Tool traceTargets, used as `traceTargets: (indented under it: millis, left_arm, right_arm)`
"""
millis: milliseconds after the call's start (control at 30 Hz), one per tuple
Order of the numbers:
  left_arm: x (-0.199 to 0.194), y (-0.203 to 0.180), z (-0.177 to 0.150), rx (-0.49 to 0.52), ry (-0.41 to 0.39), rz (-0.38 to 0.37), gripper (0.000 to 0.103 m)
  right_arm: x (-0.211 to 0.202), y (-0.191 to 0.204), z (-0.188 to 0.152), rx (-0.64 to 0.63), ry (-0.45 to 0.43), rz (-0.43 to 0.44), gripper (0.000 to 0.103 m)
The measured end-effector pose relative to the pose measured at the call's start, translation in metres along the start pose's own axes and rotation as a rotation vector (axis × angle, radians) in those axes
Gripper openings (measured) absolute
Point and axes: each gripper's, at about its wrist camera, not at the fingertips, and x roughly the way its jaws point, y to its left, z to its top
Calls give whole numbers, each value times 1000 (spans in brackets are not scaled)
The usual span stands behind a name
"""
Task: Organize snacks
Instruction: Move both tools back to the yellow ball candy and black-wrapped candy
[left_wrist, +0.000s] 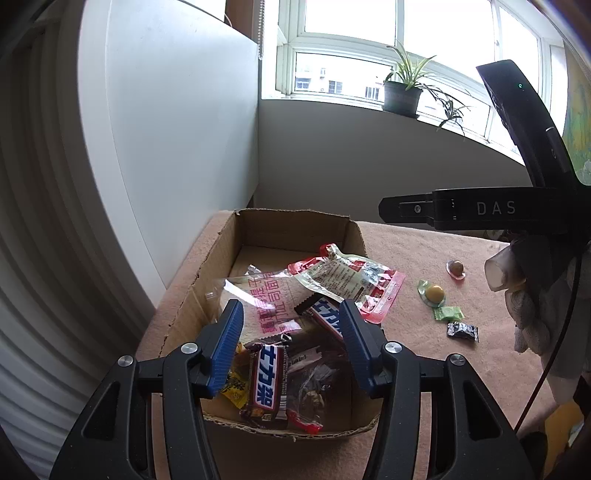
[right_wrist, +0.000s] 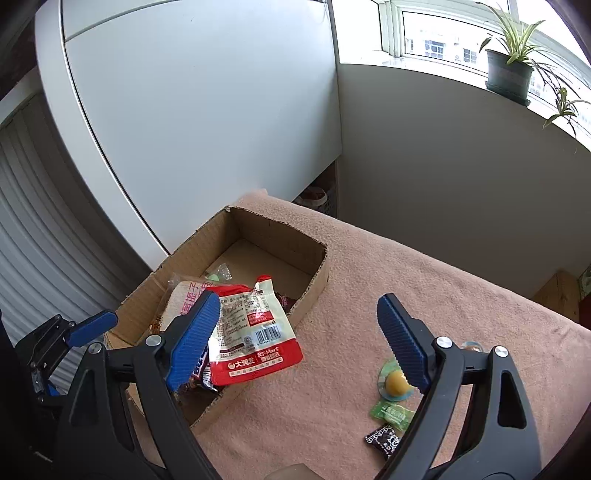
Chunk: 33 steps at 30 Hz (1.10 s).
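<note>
Over the near end of the cardboard box (left_wrist: 236, 236), the left gripper (left_wrist: 291, 332) hangs with its blue jaws apart and nothing pinched between them; a chocolate bar (left_wrist: 266, 380) lies loose below, on a heap of packets. That looks like a drop just made, with the jaws opened to let the bar fall in. A second bar (left_wrist: 325, 317) and a clear pink-lettered bag (left_wrist: 266, 295) lie on the same heap, and the red-and-white pouch (right_wrist: 255, 336) lies tilted over the box's right wall, part inside and part hanging out over the cloth. It probably needs a nudge inward.

The right gripper (right_wrist: 299, 332) stands wide open and empty, over the cloth just right of the box. Four small sweets are not yet boxed: a yellow one (right_wrist: 395, 382) in a green-edged wrapper, a green candy (right_wrist: 393, 411) and a black one (right_wrist: 384, 441) toward the near edge, and a brown one (left_wrist: 456, 267) farther out, all well apart from the box.

The far half of the box is bare, so there is room to drop more there. The box sits at the table's (right_wrist: 443, 288) left edge, close to a white cabinet (right_wrist: 203, 110), so the left side is tight; the pink cloth to the right is open for reaching. The torn box rim could snag thin wrappers.
</note>
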Motion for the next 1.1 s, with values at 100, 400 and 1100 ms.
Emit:
traceTargets:
  millis: [100, 400, 1100]
  left_arm:
    - [-4, -8, 0, -1, -6, -20, 53]
    - [-5, -53, -3, 29, -10, -117, 53]
    - [58, -136, -9, 94, 134, -266, 53]
  right_arm:
    - [-17, -21, -14, 2, -34, -38, 99]
    - [-45, -92, -67, 80, -6, -150, 99]
    - [-27, -94, -154, -7, 88, -18, 73]
